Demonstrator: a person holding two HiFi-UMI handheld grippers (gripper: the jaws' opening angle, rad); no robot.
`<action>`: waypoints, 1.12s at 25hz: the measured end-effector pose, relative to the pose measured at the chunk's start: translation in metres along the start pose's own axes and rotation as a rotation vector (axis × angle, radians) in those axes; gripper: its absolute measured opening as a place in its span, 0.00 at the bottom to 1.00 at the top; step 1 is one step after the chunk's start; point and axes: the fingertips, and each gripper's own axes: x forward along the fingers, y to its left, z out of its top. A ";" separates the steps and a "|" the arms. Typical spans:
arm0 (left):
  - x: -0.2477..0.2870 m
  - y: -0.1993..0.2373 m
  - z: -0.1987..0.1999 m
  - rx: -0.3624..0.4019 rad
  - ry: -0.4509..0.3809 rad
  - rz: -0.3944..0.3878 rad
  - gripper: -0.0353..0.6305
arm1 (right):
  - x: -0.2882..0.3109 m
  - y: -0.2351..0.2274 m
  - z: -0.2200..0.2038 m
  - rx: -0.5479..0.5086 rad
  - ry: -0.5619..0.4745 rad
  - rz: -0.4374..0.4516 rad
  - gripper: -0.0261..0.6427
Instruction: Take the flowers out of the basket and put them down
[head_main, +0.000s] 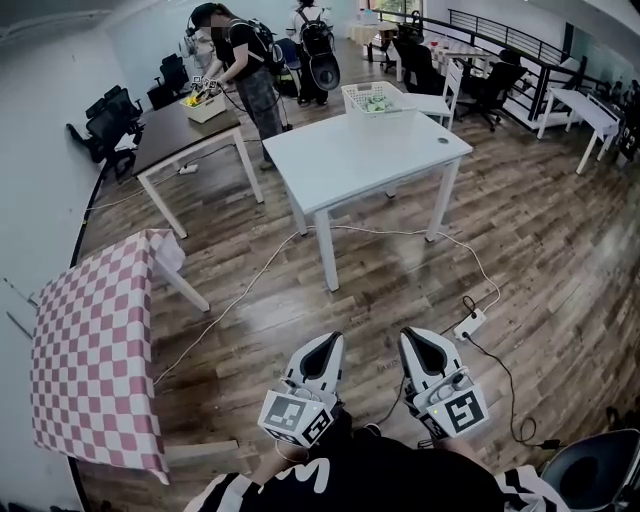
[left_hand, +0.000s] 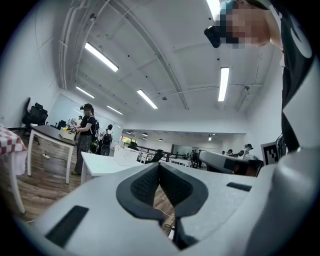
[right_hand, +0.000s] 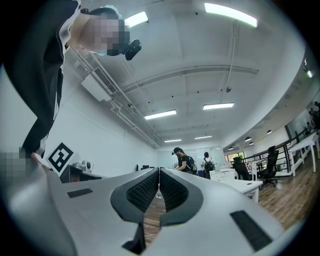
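Your left tool (head_main: 323, 343) and right tool (head_main: 419, 340) are both clenched empty, well apart from the white surface (head_main: 370, 155), whose far edge carries the basket (head_main: 351, 101) with flowers (head_main: 378, 101) inside.

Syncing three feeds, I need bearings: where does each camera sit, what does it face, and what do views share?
Head view: on the head, looking steeply down at floor and white table; left tool, right tool, sleeves show.
Left gripper view: on the left tool, looking along its shut jaws; right tool shows.
Right gripper view: on the right tool, looking along shut jaws; person's torso shows.
Shared: all show the white table.
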 end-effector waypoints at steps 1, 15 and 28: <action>0.002 0.000 -0.002 -0.001 0.006 0.000 0.06 | 0.000 -0.002 -0.004 0.003 0.015 -0.001 0.07; 0.103 0.058 -0.001 -0.017 0.022 -0.098 0.06 | 0.083 -0.069 -0.027 -0.006 -0.001 -0.073 0.07; 0.215 0.166 0.040 0.039 0.015 -0.174 0.06 | 0.229 -0.145 -0.049 -0.055 0.009 -0.110 0.07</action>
